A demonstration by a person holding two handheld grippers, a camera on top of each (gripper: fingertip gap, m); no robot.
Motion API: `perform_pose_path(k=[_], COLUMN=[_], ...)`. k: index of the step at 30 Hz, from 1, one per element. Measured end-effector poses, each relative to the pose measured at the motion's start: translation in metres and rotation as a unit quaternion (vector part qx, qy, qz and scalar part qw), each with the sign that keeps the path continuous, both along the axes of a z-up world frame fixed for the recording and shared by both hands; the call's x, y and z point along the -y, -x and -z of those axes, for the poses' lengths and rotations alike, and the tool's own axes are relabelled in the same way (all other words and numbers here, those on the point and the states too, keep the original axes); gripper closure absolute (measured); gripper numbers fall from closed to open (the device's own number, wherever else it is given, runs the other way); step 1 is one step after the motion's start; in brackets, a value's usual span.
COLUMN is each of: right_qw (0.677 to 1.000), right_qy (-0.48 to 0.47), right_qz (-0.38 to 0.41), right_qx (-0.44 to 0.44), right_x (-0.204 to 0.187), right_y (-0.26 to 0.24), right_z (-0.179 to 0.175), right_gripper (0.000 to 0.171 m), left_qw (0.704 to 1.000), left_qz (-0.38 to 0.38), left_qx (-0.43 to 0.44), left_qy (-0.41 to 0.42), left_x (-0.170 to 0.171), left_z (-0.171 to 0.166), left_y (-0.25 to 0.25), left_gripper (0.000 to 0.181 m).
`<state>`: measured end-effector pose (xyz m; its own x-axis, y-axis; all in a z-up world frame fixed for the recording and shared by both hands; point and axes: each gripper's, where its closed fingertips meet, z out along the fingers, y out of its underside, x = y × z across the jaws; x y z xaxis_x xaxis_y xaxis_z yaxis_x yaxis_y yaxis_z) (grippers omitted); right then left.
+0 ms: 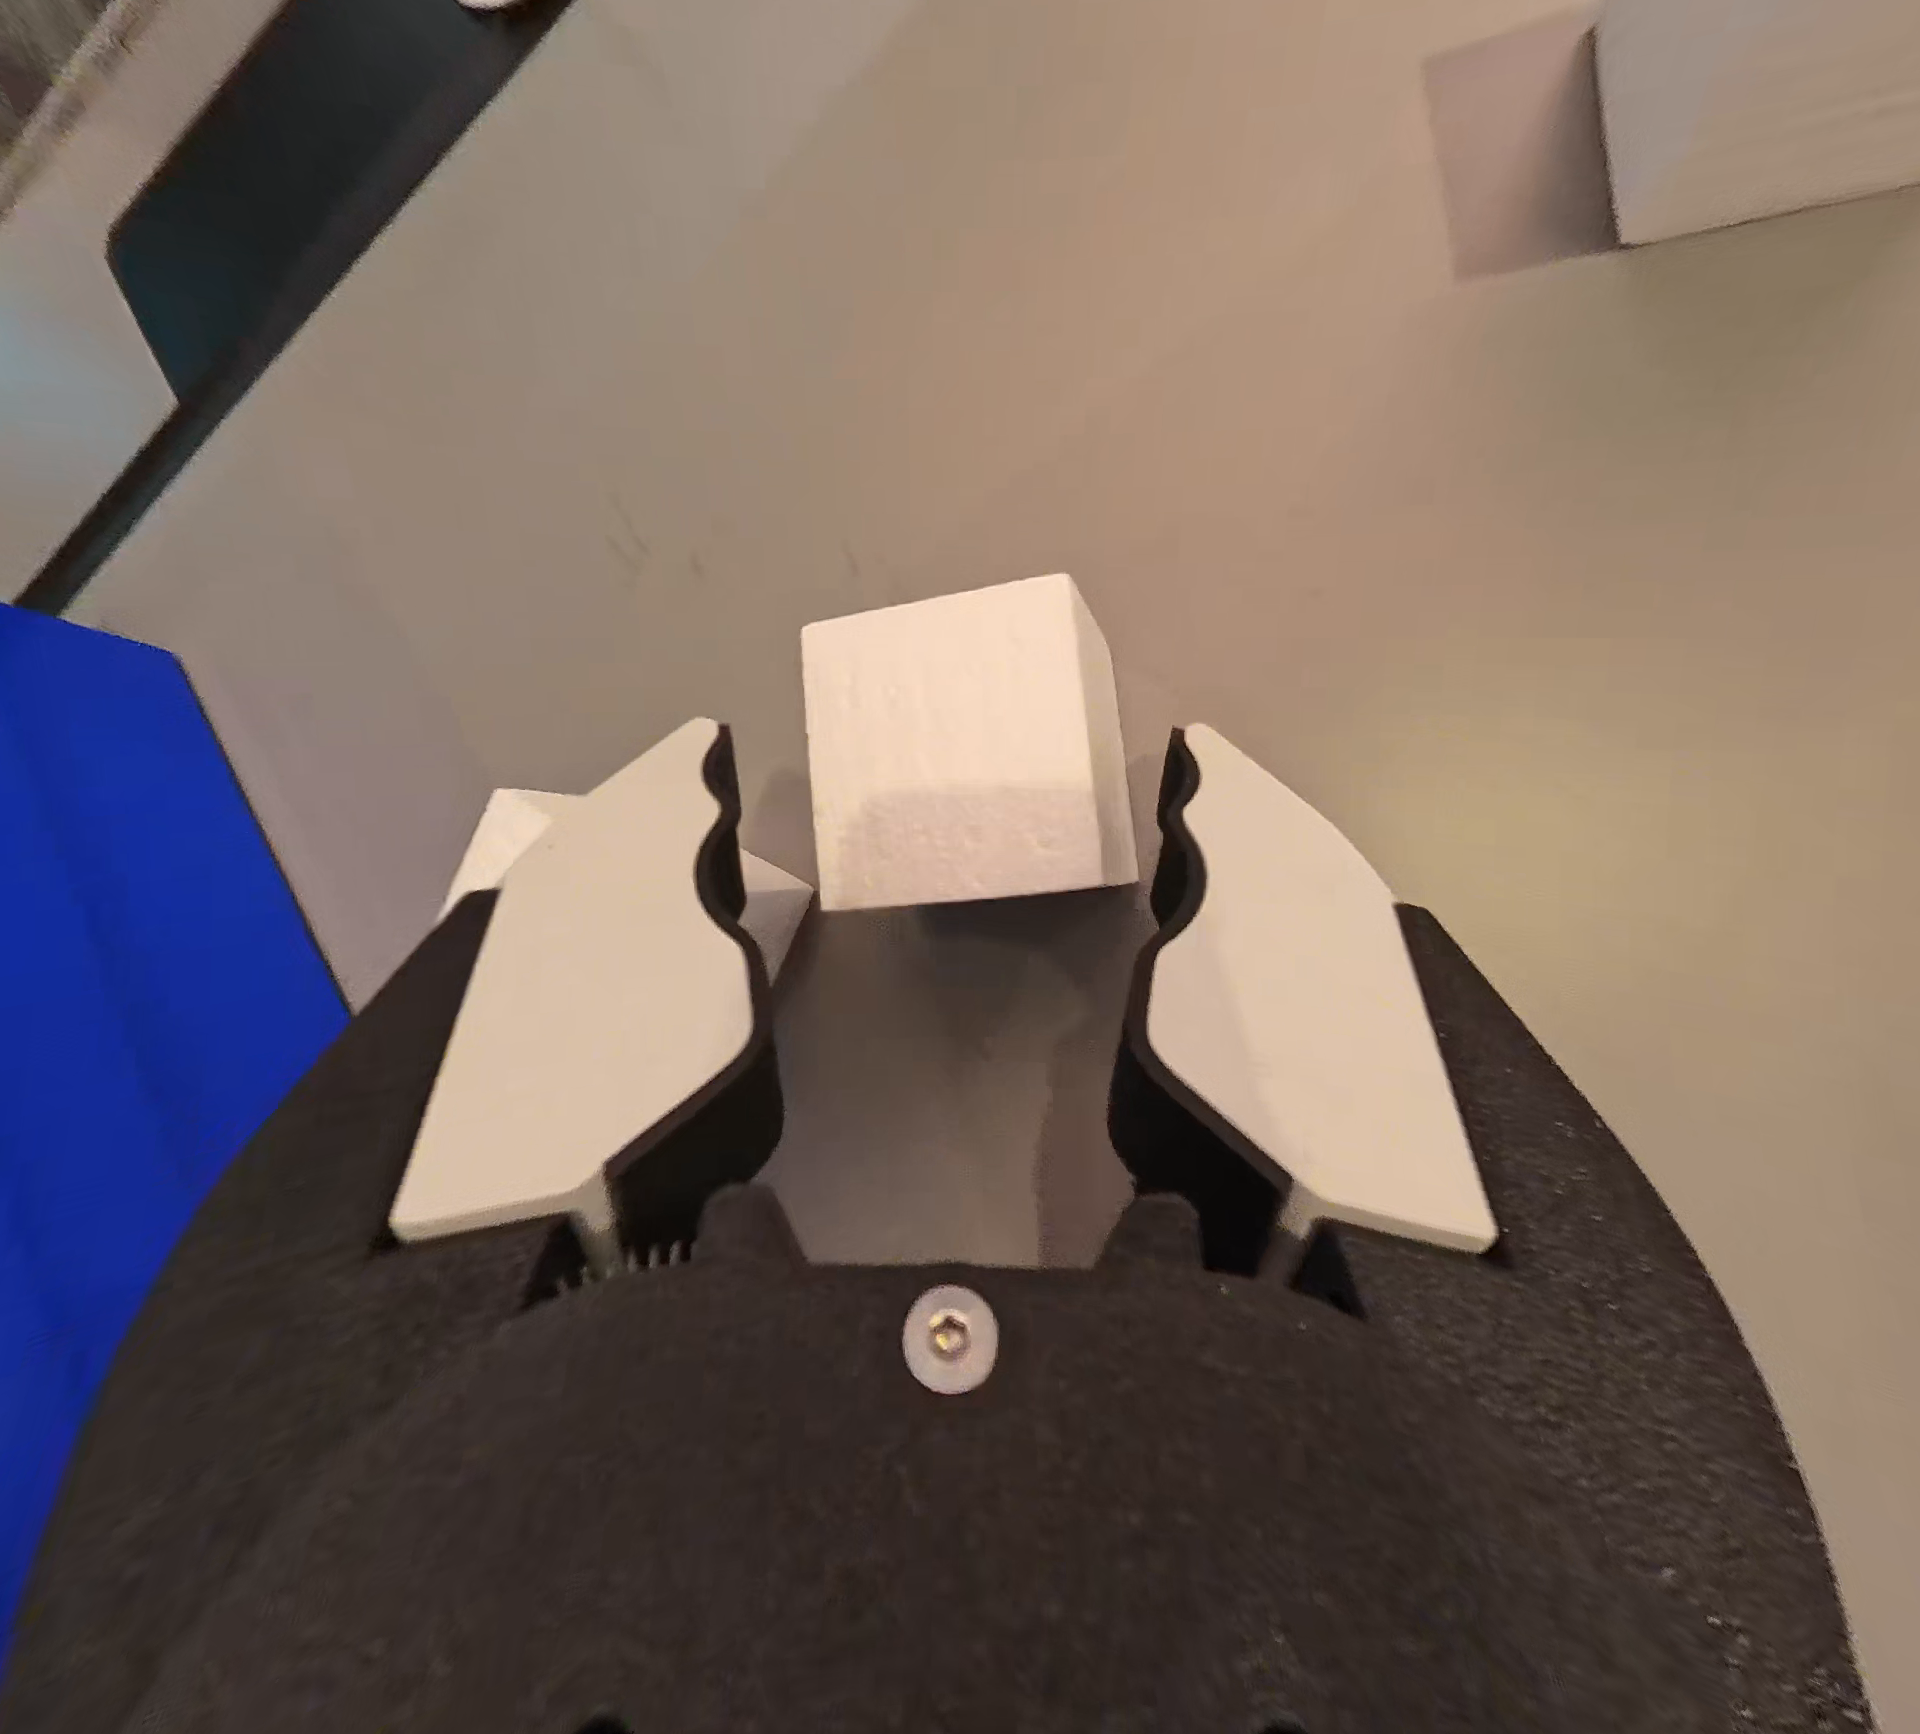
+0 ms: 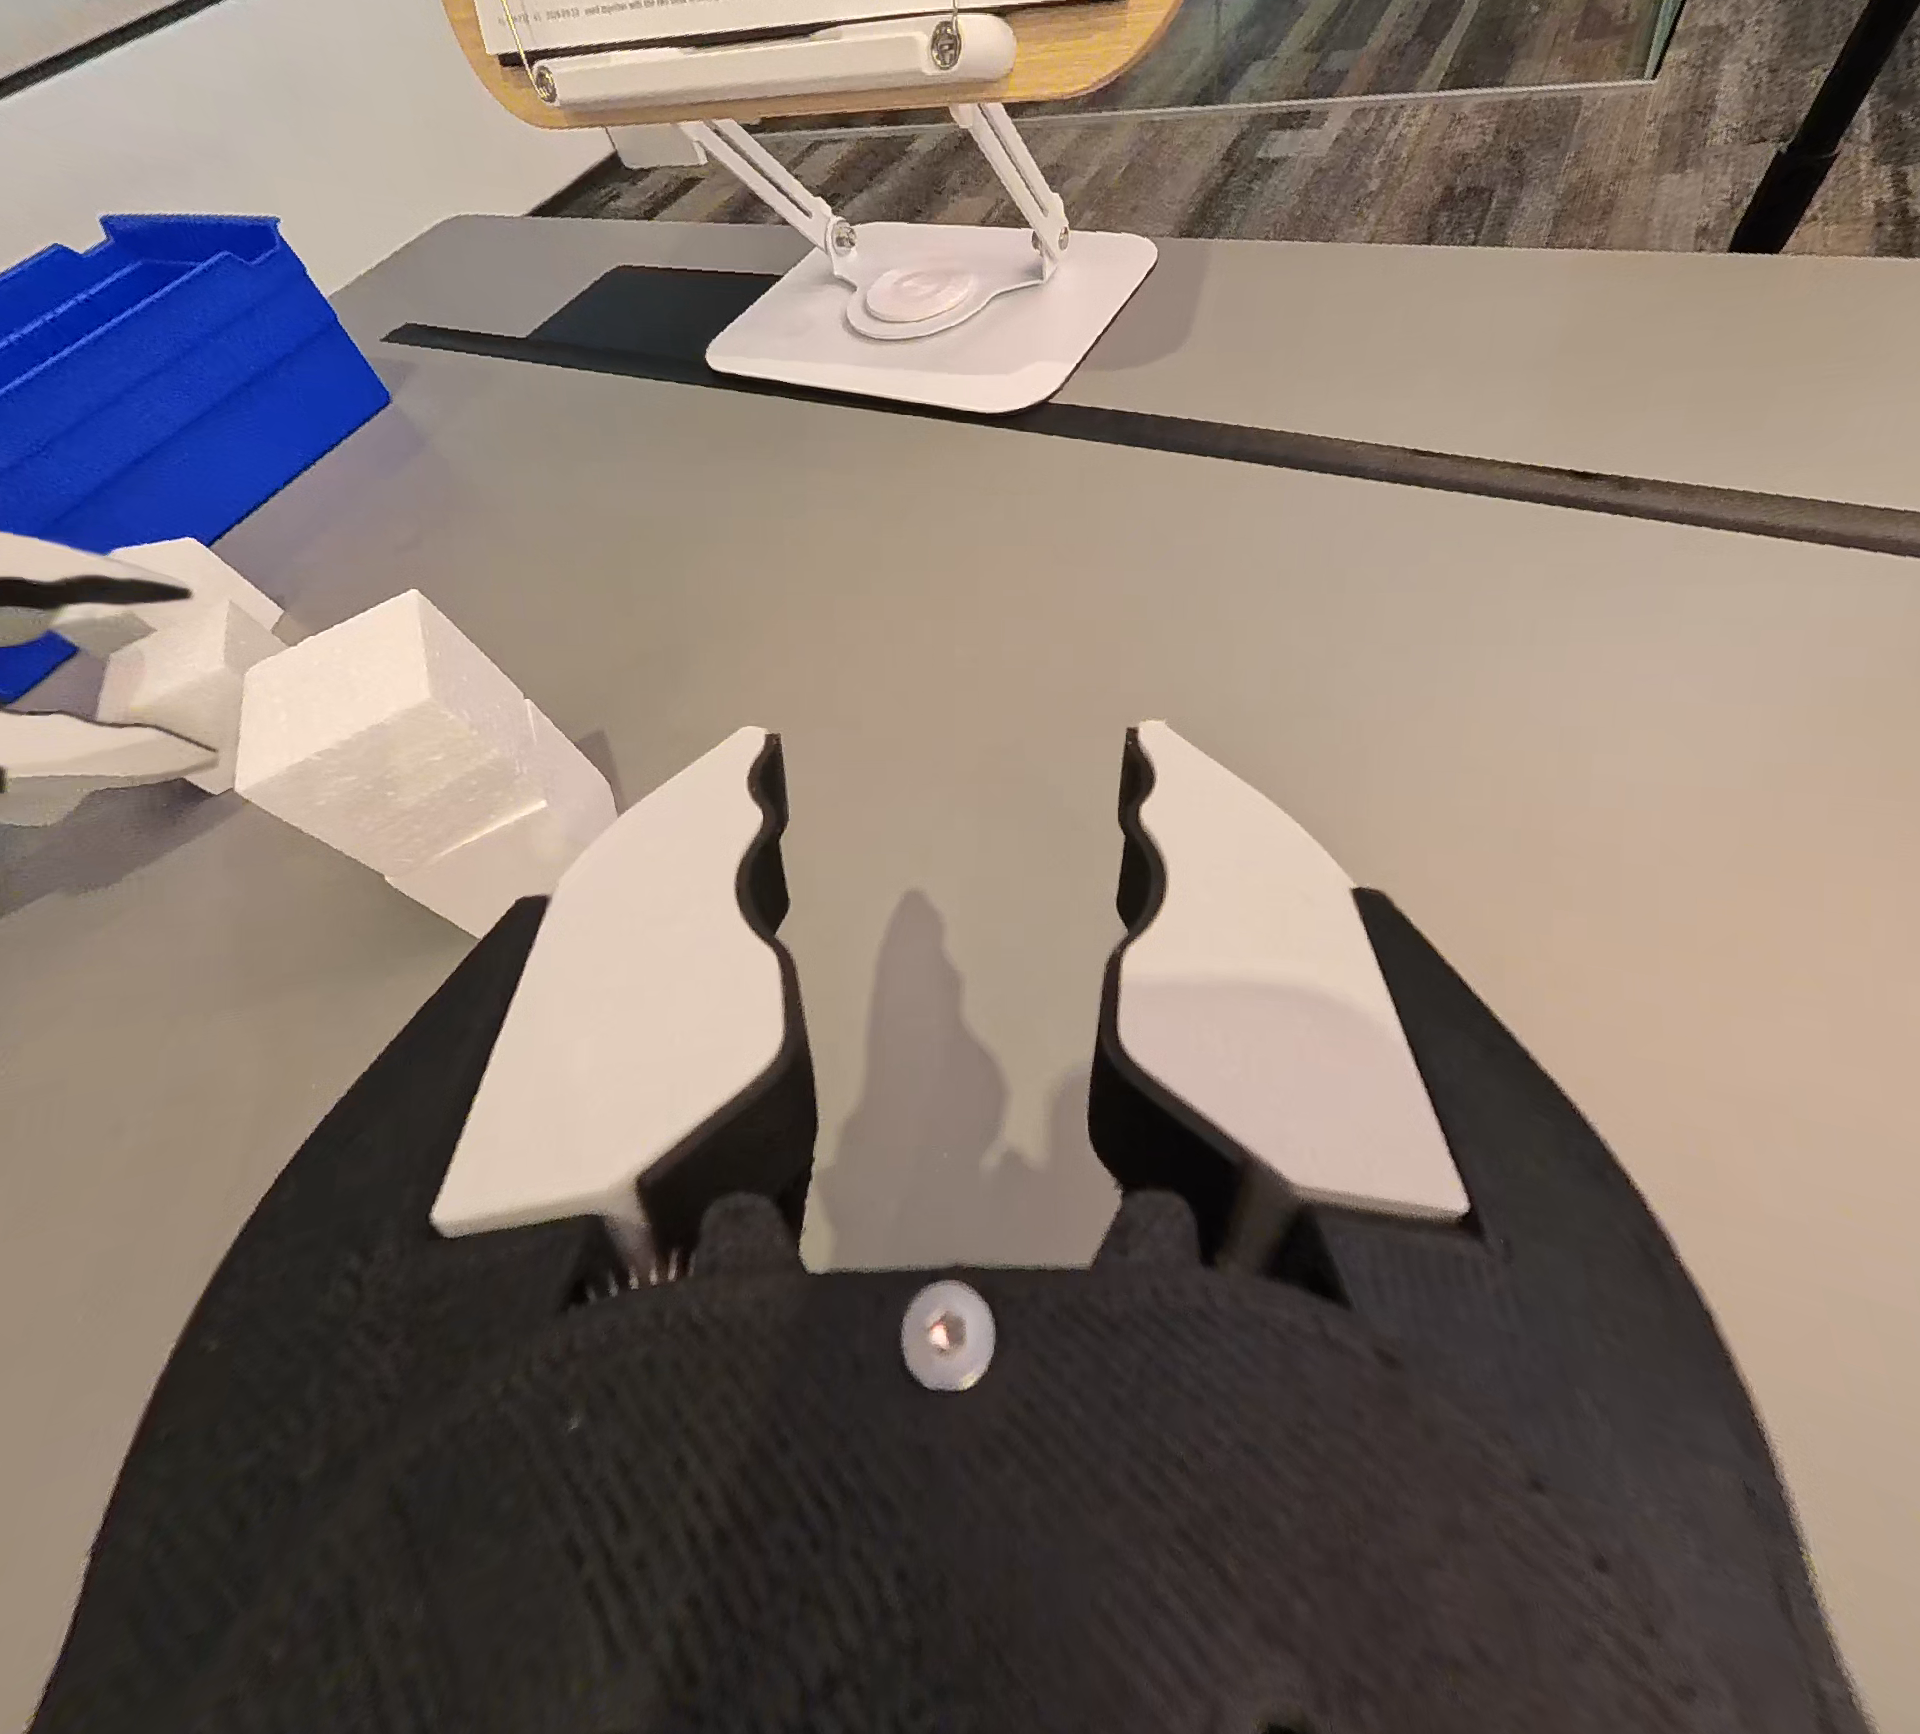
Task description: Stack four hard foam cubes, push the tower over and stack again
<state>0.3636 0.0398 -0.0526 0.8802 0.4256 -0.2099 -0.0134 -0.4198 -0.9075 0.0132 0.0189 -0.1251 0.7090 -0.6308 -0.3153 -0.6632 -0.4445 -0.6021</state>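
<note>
In the left wrist view, a white foam cube (image 1: 956, 749) sits on the grey table (image 1: 935, 282) between the tips of my left gripper (image 1: 951, 734). The jaws are open, with a gap on each side of the cube. A second cube (image 1: 499, 837) is partly hidden behind the left finger. A larger-looking cube (image 1: 1766, 22) stands at the top right. In the right wrist view, my right gripper (image 2: 954, 734) is open and empty above bare table. The cubes lie to its left: a near one (image 2: 384, 739) and a smaller-looking one (image 2: 177, 676) between the left gripper's fingers (image 2: 104, 749).
A blue bin (image 2: 156, 396) stands at the far left of the table and also shows in the left wrist view (image 1: 104, 957). A document stand (image 2: 935, 313) with a wooden board is at the back edge. A dark seam (image 2: 1455, 458) crosses the table. Some 35 centimeters of space lies between my two pairs of fingers.
</note>
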Motion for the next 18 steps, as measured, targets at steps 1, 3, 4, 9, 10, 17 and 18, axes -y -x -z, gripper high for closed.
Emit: perform_pose_path(k=[1, 3, 4, 9, 10, 17, 18], right_qw=[1.0, 1.0, 1.0, 1.0, 1.0, 1.0, 1.0], right_qy=[0.002, 0.006, 0.009, 0.01, 0.01, 0.011, 0.013], right_qz=[-0.001, -0.002, -0.003, -0.001, 0.0, 0.001, 0.0], right_qx=[-0.001, -0.001, -0.001, 0.006, 0.006, 0.007, 0.008], right_x=[0.0, 0.0, 0.0, -0.001, -0.001, -0.002, -0.002], right_y=[0.0, 0.0, 0.001, 0.0, 0.0, -0.001, -0.001], right_z=[0.001, 0.003, 0.003, 0.006, 0.006, 0.008, 0.009], right_gripper=[0.109, 0.109, 0.109, 0.109, 0.109, 0.109, 0.109], left_qw=[1.0, 1.0, 0.999, 0.998, 0.998, 0.991, 0.992], left_qz=[-0.002, -0.006, -0.006, 0.01, 0.018, 0.093, 0.088], left_qx=[0.0, -0.001, -0.002, 0.036, 0.053, 0.093, 0.087], left_qy=[0.011, 0.027, 0.035, 0.045, 0.03, -0.021, -0.024], left_x=[0.0, 0.0, 0.001, 0.006, 0.008, 0.037, 0.032], left_z=[0.003, 0.008, 0.01, -0.009, -0.027, -0.135, -0.136], left_y=[0.001, 0.002, 0.003, -0.011, -0.02, -0.13, -0.142], left_gripper=[0.104, 0.106, 0.112, 0.122, 0.122, 0.122, 0.122])
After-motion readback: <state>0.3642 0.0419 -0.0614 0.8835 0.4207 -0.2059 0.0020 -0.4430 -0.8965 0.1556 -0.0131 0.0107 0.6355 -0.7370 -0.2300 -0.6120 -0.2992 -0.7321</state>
